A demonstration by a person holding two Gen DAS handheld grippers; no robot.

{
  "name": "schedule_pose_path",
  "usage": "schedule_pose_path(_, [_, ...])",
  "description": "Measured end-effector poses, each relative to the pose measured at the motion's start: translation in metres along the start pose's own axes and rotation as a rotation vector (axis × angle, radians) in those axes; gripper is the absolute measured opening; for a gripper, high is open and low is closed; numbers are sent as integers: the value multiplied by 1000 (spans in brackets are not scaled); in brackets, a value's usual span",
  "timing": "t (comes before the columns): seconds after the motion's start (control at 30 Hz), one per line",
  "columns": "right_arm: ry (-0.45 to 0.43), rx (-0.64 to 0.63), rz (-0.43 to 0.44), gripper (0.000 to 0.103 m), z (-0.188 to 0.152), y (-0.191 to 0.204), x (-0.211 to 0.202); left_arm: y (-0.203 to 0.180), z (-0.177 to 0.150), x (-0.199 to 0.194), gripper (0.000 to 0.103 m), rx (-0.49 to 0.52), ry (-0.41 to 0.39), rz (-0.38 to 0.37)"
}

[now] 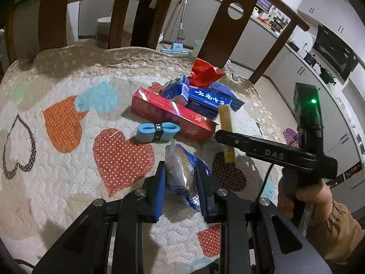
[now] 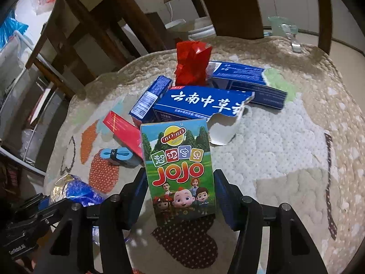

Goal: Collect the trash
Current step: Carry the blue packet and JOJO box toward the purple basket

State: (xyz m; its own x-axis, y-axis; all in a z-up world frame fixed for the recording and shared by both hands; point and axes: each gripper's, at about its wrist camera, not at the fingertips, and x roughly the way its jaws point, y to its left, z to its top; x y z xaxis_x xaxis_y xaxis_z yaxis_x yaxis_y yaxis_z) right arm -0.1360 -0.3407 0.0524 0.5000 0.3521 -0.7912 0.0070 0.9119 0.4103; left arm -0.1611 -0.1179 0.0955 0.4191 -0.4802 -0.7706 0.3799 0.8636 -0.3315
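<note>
In the left wrist view my left gripper (image 1: 181,166) is shut on a crumpled blue and silver snack wrapper (image 1: 180,175), which its blue pads (image 1: 159,187) squeeze from both sides just above the quilted cloth (image 1: 68,182). In the right wrist view my right gripper (image 2: 180,175) is shut on an upright green JOJO carton (image 2: 180,166), with a pad against each of its long sides. The same wrapper (image 2: 77,189) shows at lower left. Beyond lies a pile: a long red box (image 1: 173,118), a torn blue box with white characters (image 2: 203,102), a red crumpled wrapper (image 2: 192,64).
A light blue tape roll (image 1: 157,131) lies left of the red box. Two more blue boxes (image 2: 150,98) (image 2: 248,80) sit in the pile. Wooden chairs (image 1: 225,22) stand at the table's far edge. A hand in a tan sleeve (image 1: 319,205) holds the right gripper.
</note>
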Motion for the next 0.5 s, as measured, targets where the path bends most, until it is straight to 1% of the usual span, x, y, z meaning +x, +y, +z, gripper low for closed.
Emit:
schedule_pose_path(0.2, [-63, 72, 20, 62, -13, -21, -34, -15, 2, -1, 24, 39, 1, 10])
schedule_pose_path(0.33, [-113, 135, 29, 62, -20, -45, -61, -30, 5, 0, 24, 72, 5, 29])
schedule_pose_path(0.43, [-152, 168, 13, 62, -24, -65, -81, -44, 10, 2, 24, 99, 7, 39])
schedule_pose_path(0.5, [-178, 179, -15, 62, -28, -77, -94, -59, 14, 4, 24, 132, 8, 43])
